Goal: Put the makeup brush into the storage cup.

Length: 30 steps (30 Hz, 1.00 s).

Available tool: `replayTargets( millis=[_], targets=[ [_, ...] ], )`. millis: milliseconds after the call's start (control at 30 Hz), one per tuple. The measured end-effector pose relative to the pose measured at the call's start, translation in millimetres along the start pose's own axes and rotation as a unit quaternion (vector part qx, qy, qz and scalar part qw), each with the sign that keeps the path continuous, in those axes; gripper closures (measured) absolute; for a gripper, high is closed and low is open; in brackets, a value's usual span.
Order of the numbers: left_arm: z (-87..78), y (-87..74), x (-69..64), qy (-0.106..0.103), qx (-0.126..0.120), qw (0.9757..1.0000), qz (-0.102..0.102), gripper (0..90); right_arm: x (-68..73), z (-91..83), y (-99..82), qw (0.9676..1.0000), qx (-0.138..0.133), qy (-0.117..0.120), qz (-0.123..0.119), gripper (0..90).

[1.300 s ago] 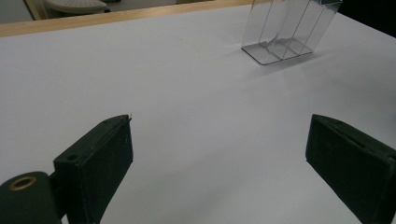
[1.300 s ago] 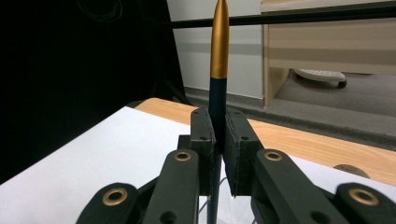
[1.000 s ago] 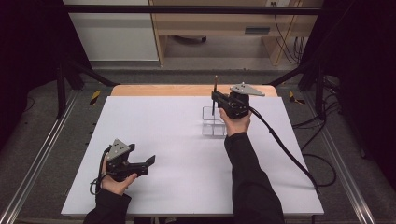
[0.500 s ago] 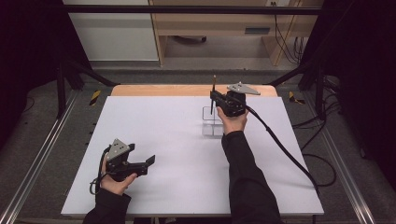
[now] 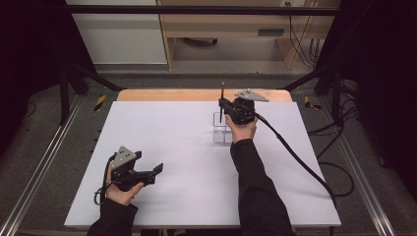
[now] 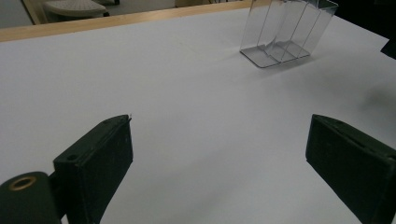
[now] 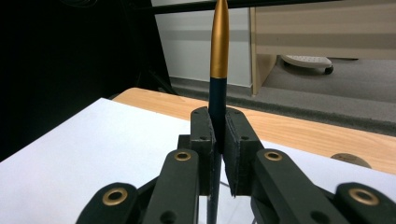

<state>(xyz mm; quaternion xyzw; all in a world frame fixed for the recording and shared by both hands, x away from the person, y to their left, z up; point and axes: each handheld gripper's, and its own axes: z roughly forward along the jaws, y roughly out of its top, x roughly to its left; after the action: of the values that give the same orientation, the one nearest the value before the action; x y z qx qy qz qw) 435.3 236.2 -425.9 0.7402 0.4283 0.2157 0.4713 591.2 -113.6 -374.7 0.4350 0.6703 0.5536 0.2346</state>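
- Barely any change was seen against the frames from a second before: the right gripper (image 5: 222, 105) was kept above the clear holder (image 5: 221, 129) at the far side of the table (image 5: 187, 147), shifted only a touch, and the left gripper (image 5: 156, 169) was left where it had been, near the front left corner.
- The right gripper's jaws were closed tight on a pen (image 7: 218, 60), held upright between the two pads, its tip pointing up and its lower end hidden behind the jaws; in the high view the pen (image 5: 223, 93) was seen standing just over the holder.
- The left gripper's jaws were spread wide and nothing was gripped between them; only the bare white tabletop (image 6: 187, 116) was seen in the gap.
- The pen was made of a dark, matt barrel topped by a smooth, tapering gold section.
- The holder (image 6: 285, 32) was made of clear, glossy plastic, box-shaped, open at the top and split by thin upright walls.
- The table was covered by a flat, matt white sheet, with a strip of pale wood showing along the far edge.
- Counted: one pen, one holder, two grippers, each with two black, blocky pads.
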Motion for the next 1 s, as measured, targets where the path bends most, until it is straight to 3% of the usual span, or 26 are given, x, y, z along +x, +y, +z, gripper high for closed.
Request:
replayTargets(
  millis=[567,1000],
  targets=[
    [-0.2,0.2,-0.8,0.001,0.0,1.0,0.001,6.7,9.1,7.0,-19.9,0.9997,0.019,-0.007,-0.016,83.7],
    [0.4,0.2,-1.6,0.001,0.002,1.0,0.003,6.7,7.2,6.5,-35.4,0.9992,0.036,-0.012,-0.015,83.6]
  ],
)
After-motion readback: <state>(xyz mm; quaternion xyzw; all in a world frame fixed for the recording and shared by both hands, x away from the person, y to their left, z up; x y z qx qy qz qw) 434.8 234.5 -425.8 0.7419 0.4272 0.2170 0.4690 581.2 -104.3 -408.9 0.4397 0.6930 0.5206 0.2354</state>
